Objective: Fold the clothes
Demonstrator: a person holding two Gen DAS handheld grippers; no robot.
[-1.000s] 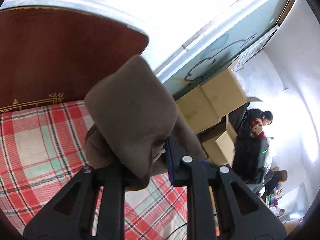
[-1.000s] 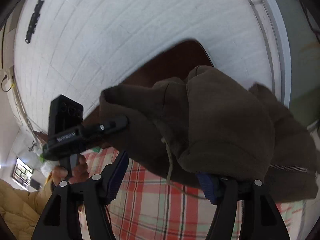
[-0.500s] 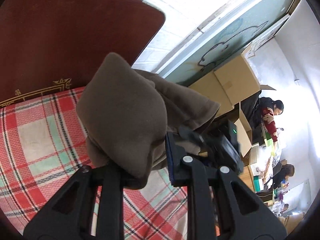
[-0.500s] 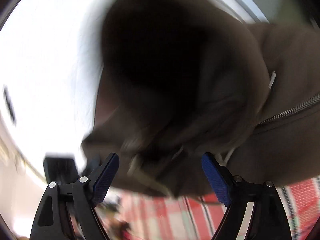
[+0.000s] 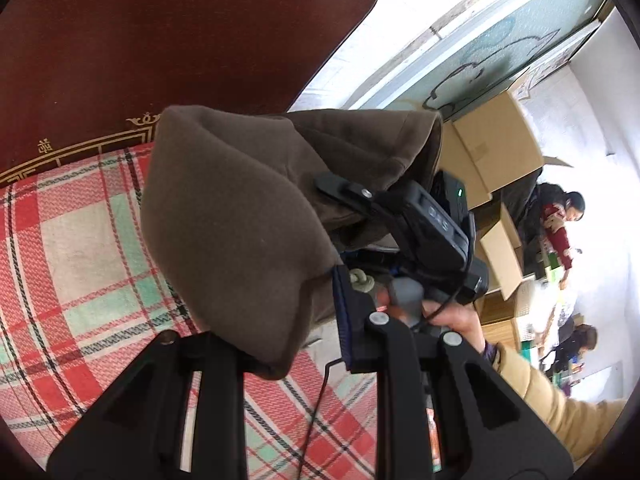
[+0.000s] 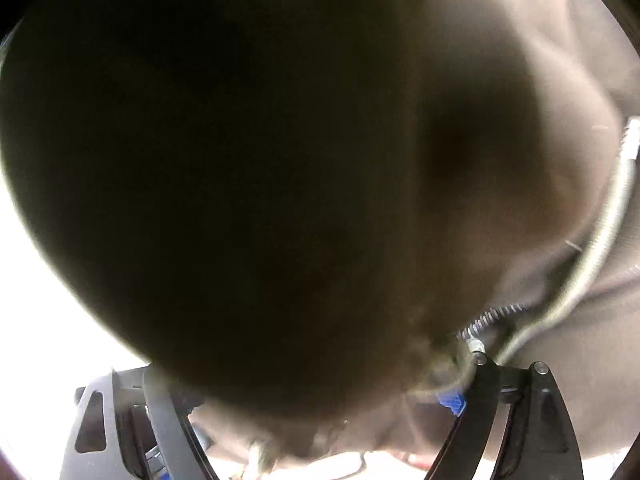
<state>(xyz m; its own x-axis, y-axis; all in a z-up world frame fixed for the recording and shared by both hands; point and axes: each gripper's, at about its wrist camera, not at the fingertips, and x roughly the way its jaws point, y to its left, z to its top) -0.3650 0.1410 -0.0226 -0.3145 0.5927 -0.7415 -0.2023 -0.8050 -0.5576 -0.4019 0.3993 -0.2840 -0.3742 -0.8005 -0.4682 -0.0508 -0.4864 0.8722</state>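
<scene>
plaid bedspread [image 5: 80, 240] | headboard [image 5: 160, 40] behind | left claw [image 5: 256, 320] pinching hoodie [image 5: 240, 220] | right claw [image 6: 320, 412] spread (fabric-smothered)

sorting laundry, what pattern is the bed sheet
Red, mint and cream plaid sheet, clearest in the left wrist view.

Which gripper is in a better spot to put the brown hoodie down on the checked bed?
Probably the left. The left gripper pinches a thick bunch of the hoodie, and its camera sees the checked sheet. The right gripper has its view smothered by cloth, jaws wide apart.
</scene>
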